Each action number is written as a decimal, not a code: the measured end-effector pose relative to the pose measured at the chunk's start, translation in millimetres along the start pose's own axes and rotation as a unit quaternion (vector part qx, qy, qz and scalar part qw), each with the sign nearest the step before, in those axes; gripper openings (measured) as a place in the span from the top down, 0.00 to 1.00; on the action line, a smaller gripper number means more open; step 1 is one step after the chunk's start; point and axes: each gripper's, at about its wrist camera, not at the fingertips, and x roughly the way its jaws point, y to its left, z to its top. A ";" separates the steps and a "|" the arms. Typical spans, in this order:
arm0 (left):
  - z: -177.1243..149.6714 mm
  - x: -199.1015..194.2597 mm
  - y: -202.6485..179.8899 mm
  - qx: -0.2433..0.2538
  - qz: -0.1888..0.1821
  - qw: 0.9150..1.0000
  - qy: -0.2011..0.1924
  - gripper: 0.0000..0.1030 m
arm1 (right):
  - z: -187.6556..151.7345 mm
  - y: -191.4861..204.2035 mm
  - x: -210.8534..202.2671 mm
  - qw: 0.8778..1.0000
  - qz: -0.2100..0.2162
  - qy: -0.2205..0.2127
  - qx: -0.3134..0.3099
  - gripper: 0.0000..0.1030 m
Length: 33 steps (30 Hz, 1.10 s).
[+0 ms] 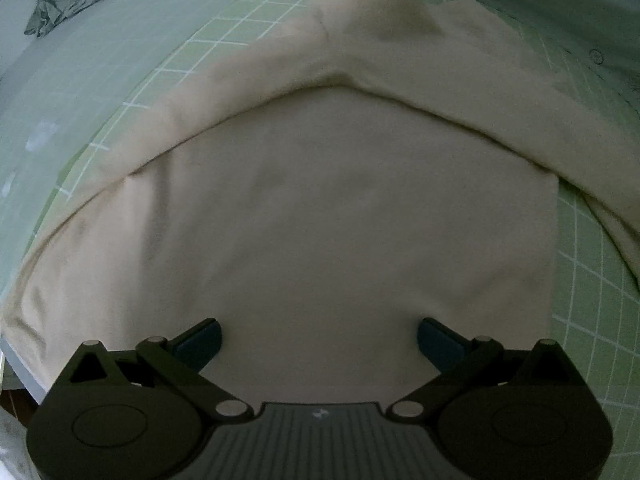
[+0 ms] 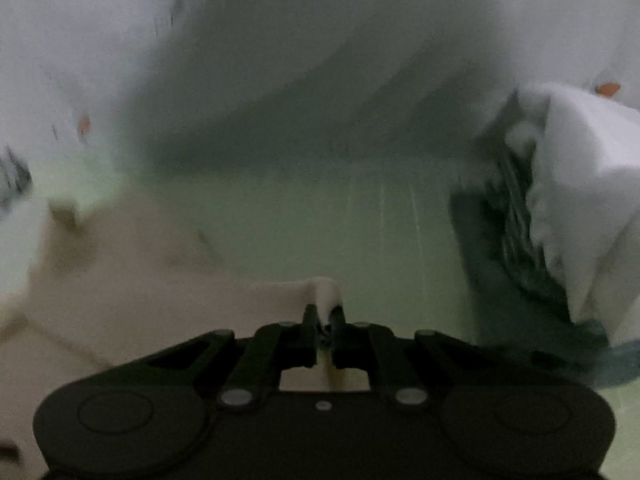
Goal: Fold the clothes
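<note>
Left wrist view: The left gripper (image 1: 319, 338) hung released, its two blue-padded fingers (image 1: 200, 342) spread wide and grasping nothing. It was positioned over the near part of one beige garment (image 1: 320, 232), which lay on the green gridded cutting mat (image 1: 588, 320). A folded-over panel of the garment lay flat on top, and its far edge ran as a seam line across the layer beneath. The open stance above the flat panel suggested the tool was placed either to press the fold or to select a new grip point. One crumpled grey garment (image 1: 68, 4) lay well apart at the far left, probably awaiting its turn.

Right wrist view: This view was blurred. The right gripper (image 2: 325, 320) was clenched on a small pinched ridge of the same beige garment (image 2: 132, 280), the cloth standing up between its fingertips; such a pinch on an edge would allow one layer to be carried over. One stack of folded white and dark textiles (image 2: 560, 200) stood at the right, near the mat (image 2: 380, 232).
</note>
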 end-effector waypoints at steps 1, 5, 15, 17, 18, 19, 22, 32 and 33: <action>0.3 -0.2 -0.1 0.001 0.000 1.000 0.000 0.00 | -1.1 -2.9 4.0 1.000 -0.017 0.012 0.001 0.82; 5.2 1.5 1.0 0.001 0.001 1.000 0.000 0.00 | -5.6 10.7 -11.1 1.000 -0.018 0.008 0.004 0.20; 11.0 5.3 30.8 0.026 -0.067 0.997 -0.031 0.00 | -18.9 65.9 -53.0 0.997 0.068 -0.026 0.038 0.00; 7.5 -9.7 45.7 0.022 -0.100 0.993 -0.059 0.00 | -24.2 79.3 -60.3 0.996 0.071 -0.032 0.041 0.00; 6.8 -17.1 54.9 0.024 -0.098 0.992 -0.077 0.00 | -26.9 86.1 -63.9 0.996 0.073 -0.034 0.043 0.00; 6.0 -24.5 64.2 0.026 -0.096 0.991 -0.095 0.00 | -30.0 93.2 -66.7 0.996 0.076 -0.034 0.045 0.00; -5.6 -57.5 93.7 -0.011 -0.082 0.987 -0.141 0.00 | -41.9 117.6 -69.6 0.994 0.099 -0.013 0.053 0.00; -11.3 -81.9 224.8 -0.084 -0.045 0.980 -0.174 0.00 | -50.0 252.4 -69.1 0.994 0.105 0.024 0.025 0.01; -8.7 -84.1 237.4 -0.082 -0.044 0.981 -0.168 0.00 | -50.4 266.6 -68.8 0.994 0.104 0.027 0.022 0.02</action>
